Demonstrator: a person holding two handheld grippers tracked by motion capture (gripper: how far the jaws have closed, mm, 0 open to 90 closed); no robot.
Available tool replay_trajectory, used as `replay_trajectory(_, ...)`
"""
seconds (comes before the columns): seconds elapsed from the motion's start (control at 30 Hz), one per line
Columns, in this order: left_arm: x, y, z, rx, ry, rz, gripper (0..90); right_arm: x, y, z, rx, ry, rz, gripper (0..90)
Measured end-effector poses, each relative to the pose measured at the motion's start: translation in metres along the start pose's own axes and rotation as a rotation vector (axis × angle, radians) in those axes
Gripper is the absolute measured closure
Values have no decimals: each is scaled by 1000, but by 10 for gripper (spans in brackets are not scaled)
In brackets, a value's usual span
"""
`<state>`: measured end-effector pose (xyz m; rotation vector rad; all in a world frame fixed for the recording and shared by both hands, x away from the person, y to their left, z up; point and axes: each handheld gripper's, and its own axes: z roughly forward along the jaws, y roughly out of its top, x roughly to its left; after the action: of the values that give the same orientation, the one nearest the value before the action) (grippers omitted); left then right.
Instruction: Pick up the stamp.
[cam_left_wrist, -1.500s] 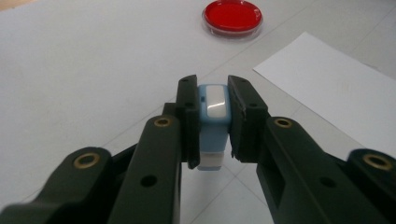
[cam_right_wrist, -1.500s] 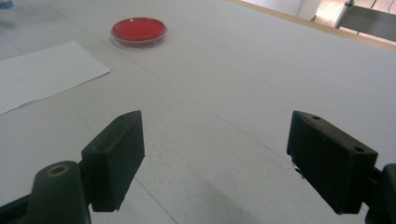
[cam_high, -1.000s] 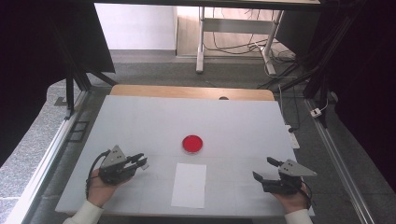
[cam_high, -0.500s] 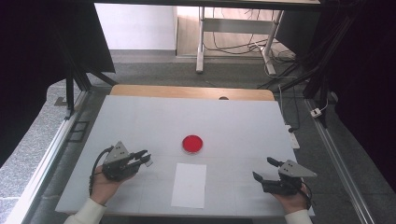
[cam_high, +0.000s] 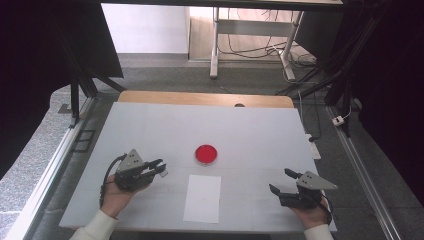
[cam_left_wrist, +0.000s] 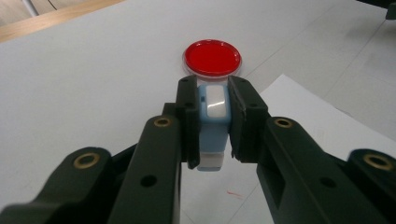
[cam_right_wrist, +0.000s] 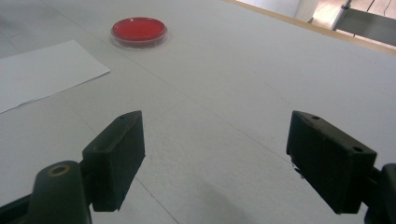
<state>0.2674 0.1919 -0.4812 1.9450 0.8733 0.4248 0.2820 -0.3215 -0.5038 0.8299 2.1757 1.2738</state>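
- Two tongs are working over the white worktop (cam_high: 150, 125), one in each of the person's hands, coming in from the near edge.
- Left tongs (cam_high: 159, 168) are clenching a small light-blue block with a white patch (cam_left_wrist: 213, 122); in the left gripper view the two black jaws are pressing on its sides, and the block is standing out between them, pointing towards the dish.
- From above, that block (cam_high: 163, 170) is showing as a pale spot at the tips of the tongs, on the left part of the worktop; whether it is touching the surface I cannot tell.
- Just beyond it, a round red dish with a clear rim (cam_high: 206, 154) is lying flat near the middle of the worktop, apart from the block.
- Nearer the person, a white sheet of paper (cam_high: 202, 198) is lying flat, close to the dish but not touching it.
- Right tongs (cam_high: 282, 182) are resting released at the right of the worktop, jaws standing wide with nothing between them, well apart from the dish and the paper.
- In the right gripper view the dish (cam_right_wrist: 138, 31) and a corner of the paper (cam_right_wrist: 44, 72) are sitting farther off to the left.
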Motion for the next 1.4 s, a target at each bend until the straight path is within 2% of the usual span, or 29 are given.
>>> replay_trajectory(0.67, -10, 16, 19, 0, -55, 15, 750, 2, 0, 2, 7, 4, -12, 189)
replay_trajectory(1.4, -28, 32, 43, 8, -118, 51, 750, 2, 0, 3, 15, 4, -12, 189)
